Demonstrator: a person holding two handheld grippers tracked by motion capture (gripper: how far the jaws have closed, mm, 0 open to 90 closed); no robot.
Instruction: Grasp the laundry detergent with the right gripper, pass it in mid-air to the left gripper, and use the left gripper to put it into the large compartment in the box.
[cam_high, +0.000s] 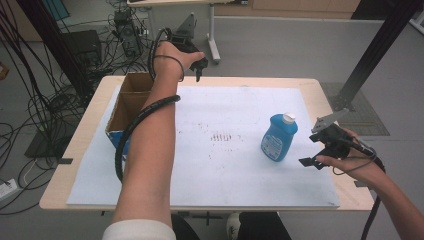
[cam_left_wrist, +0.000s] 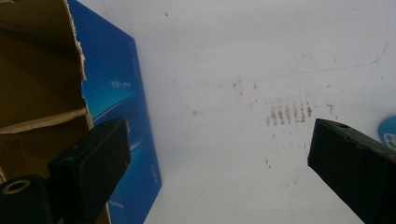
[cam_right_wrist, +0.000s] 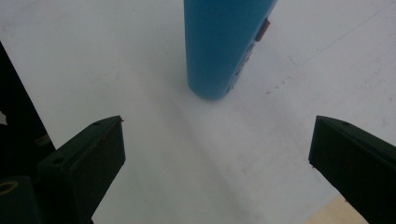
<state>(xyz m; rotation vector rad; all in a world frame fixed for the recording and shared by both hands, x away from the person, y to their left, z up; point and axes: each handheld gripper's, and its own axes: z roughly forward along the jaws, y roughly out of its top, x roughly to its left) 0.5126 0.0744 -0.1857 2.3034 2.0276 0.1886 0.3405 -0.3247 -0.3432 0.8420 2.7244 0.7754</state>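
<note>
A blue bottle (cam_high: 279, 137) with a white cap stands upright at the right of the white sheet (cam_high: 225, 165). My right gripper (cam_high: 313, 150) hovers just right of it, jaws wide open, nothing between them. In the right gripper view the bottle (cam_right_wrist: 224, 42) stands ahead of the open gripper (cam_right_wrist: 217, 130), apart from both jaws. An open cardboard box (cam_high: 131, 100) with blue sides sits at the table's left. My left gripper (cam_high: 200, 67) is held high over the far edge beside the box, open. In the left gripper view the gripper (cam_left_wrist: 219, 135) is open and empty above the sheet, with the box (cam_left_wrist: 116, 93) at its left.
The wooden table (cam_high: 85, 135) shows a bare rim around the sheet, which has faint reddish marks (cam_high: 222, 136) at its middle. A sliver of the bottle (cam_left_wrist: 390, 133) shows in the left gripper view. Cables and equipment (cam_high: 125, 35) crowd the floor behind; a black post (cam_high: 375, 55) rises at right.
</note>
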